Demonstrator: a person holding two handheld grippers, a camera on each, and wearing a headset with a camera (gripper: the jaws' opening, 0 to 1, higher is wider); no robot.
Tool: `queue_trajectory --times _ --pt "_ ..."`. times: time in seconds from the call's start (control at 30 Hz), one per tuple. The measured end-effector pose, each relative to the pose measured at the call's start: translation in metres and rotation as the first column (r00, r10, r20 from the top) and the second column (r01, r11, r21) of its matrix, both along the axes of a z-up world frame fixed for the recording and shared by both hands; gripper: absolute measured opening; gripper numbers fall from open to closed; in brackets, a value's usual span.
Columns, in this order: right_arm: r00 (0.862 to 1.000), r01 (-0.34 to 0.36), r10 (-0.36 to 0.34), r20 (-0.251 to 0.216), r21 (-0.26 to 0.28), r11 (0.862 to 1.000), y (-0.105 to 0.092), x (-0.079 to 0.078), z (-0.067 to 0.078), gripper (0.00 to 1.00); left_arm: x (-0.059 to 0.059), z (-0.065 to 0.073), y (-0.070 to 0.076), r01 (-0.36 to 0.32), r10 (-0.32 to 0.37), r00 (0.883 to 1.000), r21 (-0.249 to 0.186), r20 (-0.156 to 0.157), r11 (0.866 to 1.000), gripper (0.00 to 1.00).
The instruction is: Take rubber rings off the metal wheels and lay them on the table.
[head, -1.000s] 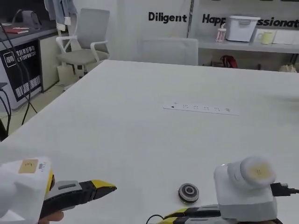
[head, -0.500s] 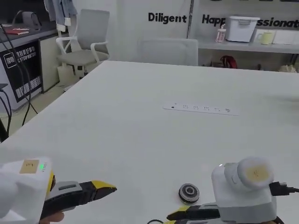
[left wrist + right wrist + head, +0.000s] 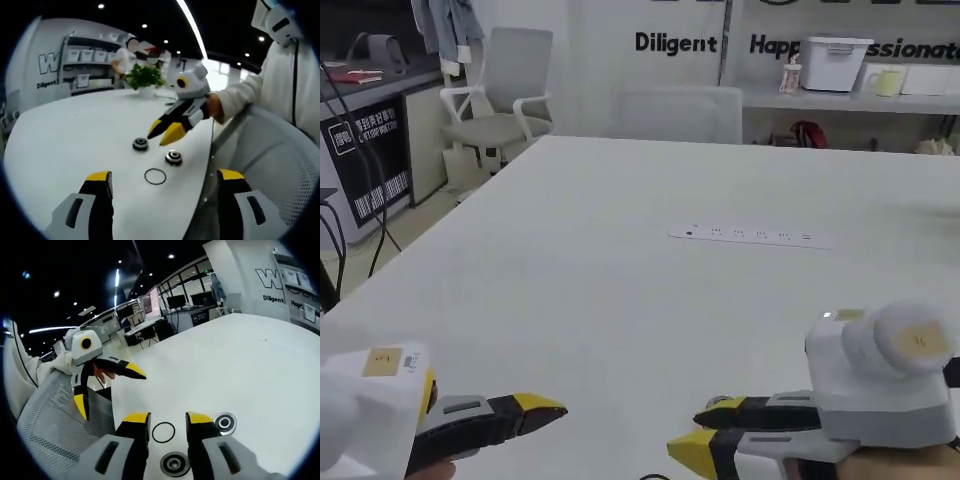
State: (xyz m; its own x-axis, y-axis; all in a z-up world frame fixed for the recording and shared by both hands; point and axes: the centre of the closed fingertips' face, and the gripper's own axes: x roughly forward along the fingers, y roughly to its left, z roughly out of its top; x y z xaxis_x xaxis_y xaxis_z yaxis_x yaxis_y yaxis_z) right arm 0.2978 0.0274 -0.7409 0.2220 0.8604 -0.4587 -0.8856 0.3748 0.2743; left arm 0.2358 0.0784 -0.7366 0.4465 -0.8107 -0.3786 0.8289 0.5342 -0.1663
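Black rubber ring [image 3: 155, 176] lies loose on the white table [image 3: 620, 260], at low centre of the left gripper view. The nearer wheel [image 3: 173, 157] sits just beyond it and the farther wheel [image 3: 140, 144] behind. We see the right gripper [image 3: 705, 428], jaws parted and empty, now advanced at lower right of the head view, covering the wheel that showed there a second ago. The left gripper [image 3: 164, 175] is spread wide, holding nothing, and unmoved. Wall lettering [image 3: 675, 43] at the top reads "Diligent" and "Happ".

Lower corner cuts off left gripper [image 3: 540, 412], storage box [image 3: 837, 62] partly hides wall lettering [image 3: 775, 44]
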Motion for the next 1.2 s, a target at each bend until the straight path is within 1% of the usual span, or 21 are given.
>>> queue_trajectory --times 0.1,0.3,0.37,0.4,0.43,0.47,0.57,0.63,0.73,0.8,0.9,1.0,1.07,1.1,1.13,1.2 --pt "1.0 0.005 -0.006 0.025 0.017 1.0 -0.003 0.003 0.01 0.26 0.001 0.001 0.0 -0.003 0.003 1.0 -0.004 0.0 1.0 0.88" --pt "0.995 0.001 -0.006 0.095 0.051 0.999 -0.011 0.007 0.033 0.28 0.001 0.001 0.001 -0.007 0.007 1.0 -0.003 -0.002 1.0 0.87" --pt "0.994 0.006 -0.013 0.104 0.073 0.997 -0.015 0.008 0.041 0.28 0.001 0.001 0.001 -0.009 0.009 1.0 -0.003 -0.003 1.0 0.87" --pt "0.994 0.007 -0.015 0.105 0.078 0.997 -0.016 0.008 0.043 0.28 0.001 0.001 0.001 -0.009 0.009 1.0 -0.003 -0.003 1.0 0.87" --pt "0.993 0.014 -0.025 0.115 0.095 0.995 -0.019 0.01 0.048 0.28 0.001 0.001 0.002 -0.009 0.009 1.0 -0.003 -0.003 1.0 0.87" --pt "0.992 0.019 -0.031 0.121 0.101 0.995 -0.021 0.011 0.051 0.28 0.001 0.001 0.002 -0.009 0.009 1.0 -0.003 -0.003 1.0 0.87" --pt "0.986 0.03 -0.048 0.162 0.108 0.994 -0.03 0.014 0.06 0.26 0.001 0.001 0.001 -0.007 0.007 1.0 -0.004 -0.005 1.0 0.86" --pt "0.98 0.048 -0.071 0.188 0.126 0.991 -0.036 0.018 0.067 0.26 0.001 0.001 0.001 -0.006 0.006 1.0 -0.004 -0.006 1.0 0.86" --pt "0.978 0.064 -0.093 0.189 0.155 0.986 -0.045 0.02 0.074 0.27 0.001 0.001 0.001 -0.006 0.006 1.0 -0.005 -0.006 1.0 0.86" --pt "0.977 0.074 -0.106 0.183 0.173 0.982 -0.051 0.021 0.076 0.27 0.001 0.001 0.0 -0.006 0.006 1.0 -0.007 -0.006 1.0 0.86" --pt "0.977 0.088 -0.119 0.175 0.179 0.98 -0.059 0.022 0.074 0.28 0.0 0.004 -0.002 0.002 -0.002 1.0 -0.02 -0.002 1.0 0.86" --pt "0.979 0.091 -0.12 0.163 0.174 0.981 -0.062 0.02 0.069 0.28 -0.001 0.005 -0.003 0.01 -0.01 1.0 -0.027 -0.002 1.0 0.85" --pt "0.98 0.086 -0.112 0.163 0.158 0.984 -0.063 0.019 0.065 0.28 0.003 0.008 -0.002 -0.006 0.006 1.0 -0.037 -0.001 0.999 0.86" --pt "0.982 0.083 -0.107 0.158 0.15 0.985 -0.063 0.018 0.062 0.29 0.004 0.011 -0.002 -0.015 0.015 1.0 -0.043 0.004 0.999 0.86" --pt "0.984 0.081 -0.101 0.147 0.139 0.987 -0.064 0.017 0.058 0.29 0.006 0.015 -0.001 -0.023 0.024 1.0 -0.053 0.017 0.998 0.85" --pt "0.986 0.076 -0.095 0.14 0.132 0.988 -0.064 0.016 0.054 0.31 0.007 0.023 -0.001 -0.025 0.027 0.999 -0.059 0.036 0.998 0.85"
